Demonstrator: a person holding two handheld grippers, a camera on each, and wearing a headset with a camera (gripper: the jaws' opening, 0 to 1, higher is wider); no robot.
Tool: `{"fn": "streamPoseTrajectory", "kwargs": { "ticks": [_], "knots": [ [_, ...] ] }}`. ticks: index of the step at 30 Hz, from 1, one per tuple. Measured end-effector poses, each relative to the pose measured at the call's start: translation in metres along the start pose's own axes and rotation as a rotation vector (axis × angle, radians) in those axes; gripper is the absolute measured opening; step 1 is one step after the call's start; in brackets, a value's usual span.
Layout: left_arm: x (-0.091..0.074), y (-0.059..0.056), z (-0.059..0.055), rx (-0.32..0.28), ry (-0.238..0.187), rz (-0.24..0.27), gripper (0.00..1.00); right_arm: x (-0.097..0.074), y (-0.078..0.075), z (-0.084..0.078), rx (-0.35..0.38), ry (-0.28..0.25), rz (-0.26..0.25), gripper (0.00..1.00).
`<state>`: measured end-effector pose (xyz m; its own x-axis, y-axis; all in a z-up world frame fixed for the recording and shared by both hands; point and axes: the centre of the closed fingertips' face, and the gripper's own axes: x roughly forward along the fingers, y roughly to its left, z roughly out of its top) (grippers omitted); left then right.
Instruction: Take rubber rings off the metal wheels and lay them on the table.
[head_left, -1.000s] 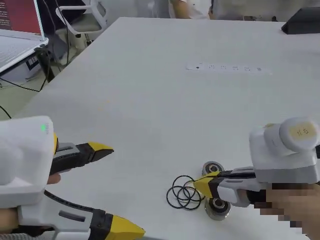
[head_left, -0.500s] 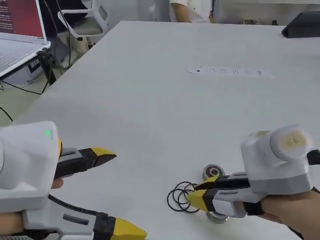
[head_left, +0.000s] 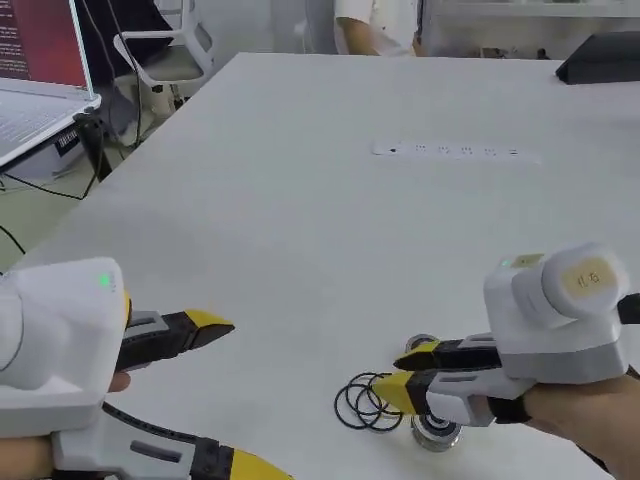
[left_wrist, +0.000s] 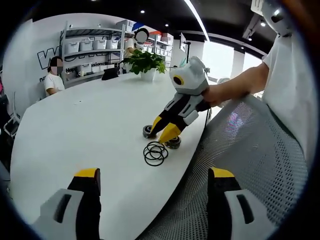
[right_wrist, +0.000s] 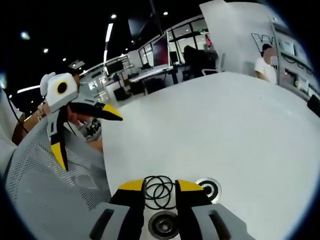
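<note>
Right gripper view: your right tongs (right_wrist: 161, 186) have merely rolled, still parted astride the near silver metal wheel (right_wrist: 164, 223), pinching nothing, so no ring has joined the black rubber rings (right_wrist: 160, 192) at the near edge of the white desk (right_wrist: 215, 125); left tongs (left_wrist: 153, 173) spread, empty.

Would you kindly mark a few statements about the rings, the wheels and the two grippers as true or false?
1. The rubber rings lie in a loose pile on the table. True.
2. The left gripper is shut on a ring. False: its jaws stand wide apart and hold nothing.
3. Two metal wheels sit on the table close to the right gripper. True.
4. The white power strip lies right beside the rings. False: it lies much farther up the table, well apart from them.
</note>
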<state>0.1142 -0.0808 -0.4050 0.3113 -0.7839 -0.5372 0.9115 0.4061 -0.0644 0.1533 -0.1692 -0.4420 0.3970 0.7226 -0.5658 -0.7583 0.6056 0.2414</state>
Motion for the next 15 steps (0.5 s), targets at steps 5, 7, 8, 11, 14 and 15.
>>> {"fn": "streamPoseTrajectory", "kwargs": {
  "ticks": [5,7,8,11,14,15],
  "knots": [
    [0.0,0.0,0.001,-0.01,-0.009,0.0,0.87,-0.008,0.004,0.016,-0.009,-0.05,-0.007,0.24],
    [0.0,0.001,0.001,-0.014,-0.014,0.002,0.87,-0.012,0.007,0.023,-0.02,-0.07,-0.006,0.26],
    [-0.001,0.001,0.002,-0.013,-0.017,0.005,0.87,-0.014,0.009,0.026,-0.027,-0.079,-0.006,0.27],
    [-0.001,0.002,0.003,-0.014,-0.021,0.009,0.87,-0.022,0.012,0.033,-0.041,-0.102,-0.002,0.31],
    [-0.001,0.002,0.003,-0.013,-0.022,0.01,0.88,-0.029,0.013,0.037,-0.063,-0.111,-0.003,0.36],
    [-0.001,0.002,0.003,-0.013,-0.023,0.01,0.89,-0.033,0.011,0.038,-0.076,-0.113,-0.013,0.38]
  ]
}}
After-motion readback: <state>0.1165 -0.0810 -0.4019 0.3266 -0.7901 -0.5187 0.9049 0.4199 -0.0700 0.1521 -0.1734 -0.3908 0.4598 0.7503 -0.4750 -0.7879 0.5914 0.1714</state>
